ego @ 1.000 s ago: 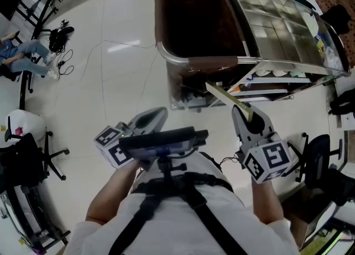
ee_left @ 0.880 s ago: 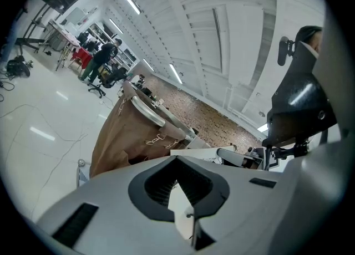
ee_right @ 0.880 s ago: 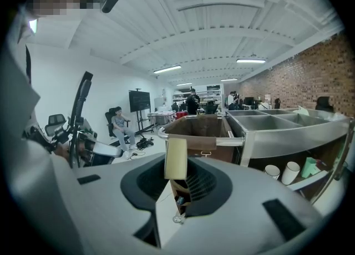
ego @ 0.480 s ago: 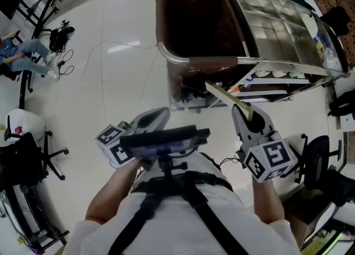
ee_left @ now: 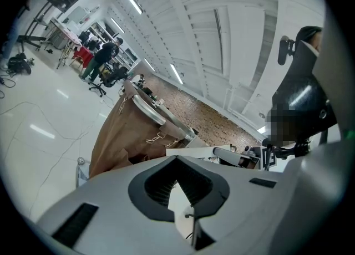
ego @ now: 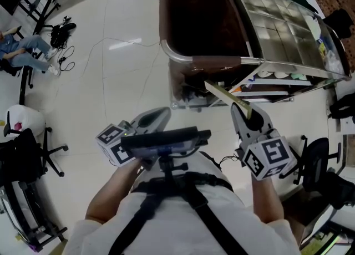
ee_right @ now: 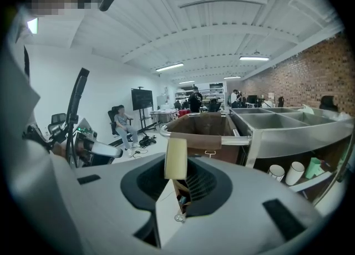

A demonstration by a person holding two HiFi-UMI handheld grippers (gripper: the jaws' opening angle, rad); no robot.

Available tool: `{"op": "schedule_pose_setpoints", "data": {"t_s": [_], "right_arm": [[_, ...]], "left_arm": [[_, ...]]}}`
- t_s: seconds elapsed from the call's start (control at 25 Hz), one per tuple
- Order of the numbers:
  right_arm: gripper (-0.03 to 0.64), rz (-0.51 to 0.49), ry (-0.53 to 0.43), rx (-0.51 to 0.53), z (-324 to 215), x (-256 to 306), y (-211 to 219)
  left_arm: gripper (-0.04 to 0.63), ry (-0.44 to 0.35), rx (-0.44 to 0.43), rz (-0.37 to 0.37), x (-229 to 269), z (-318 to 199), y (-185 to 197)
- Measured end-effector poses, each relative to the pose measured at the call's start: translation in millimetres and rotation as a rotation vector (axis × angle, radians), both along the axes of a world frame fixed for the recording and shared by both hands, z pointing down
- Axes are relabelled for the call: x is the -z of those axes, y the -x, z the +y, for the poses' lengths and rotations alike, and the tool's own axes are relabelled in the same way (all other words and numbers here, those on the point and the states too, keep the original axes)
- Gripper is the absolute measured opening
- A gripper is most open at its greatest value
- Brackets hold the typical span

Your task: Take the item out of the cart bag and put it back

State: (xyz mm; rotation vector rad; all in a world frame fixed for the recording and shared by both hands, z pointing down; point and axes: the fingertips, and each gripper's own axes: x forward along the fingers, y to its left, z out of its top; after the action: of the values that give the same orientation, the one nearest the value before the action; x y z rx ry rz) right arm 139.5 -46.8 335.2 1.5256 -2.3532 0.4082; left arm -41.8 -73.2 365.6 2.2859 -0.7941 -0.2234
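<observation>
Almost nothing has changed over the last second: both grippers sit where they sat, on the person's side of the bag [ego: 199,21], and only the head view has nudged a little, so the bag lies slightly differently in frame. The right gripper [ego: 243,111] still pinches a thin, flat, cream-coloured strip [ego: 222,94] by one end. The free end of the strip reaches up toward the bag's near rim and stops just short of it, clear of the opening. The right gripper view shows the same grip, with the strip upright between the pads and the brown bag beyond it. The left gripper [ego: 158,116] hangs nearer the person than the bag, its jaws pressed together with nothing between them. This stillness reads as a pause between the two halves of the task. The strip appears to be already out of the bag, and the return is not yet begun. What remains is probably to carry the strip forward over the near rim and let it go inside.
</observation>
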Motion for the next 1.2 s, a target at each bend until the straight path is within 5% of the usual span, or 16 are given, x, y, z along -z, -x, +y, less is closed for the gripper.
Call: {"op": "schedule_pose_setpoints", "data": {"t_s": [1.2], "right_arm": [[0.075, 0.039, 0.128, 0.013, -53, -77, 12]], "left_arm": [[0.0, 0.014, 0.011, 0.006, -7, -4, 5]]}}
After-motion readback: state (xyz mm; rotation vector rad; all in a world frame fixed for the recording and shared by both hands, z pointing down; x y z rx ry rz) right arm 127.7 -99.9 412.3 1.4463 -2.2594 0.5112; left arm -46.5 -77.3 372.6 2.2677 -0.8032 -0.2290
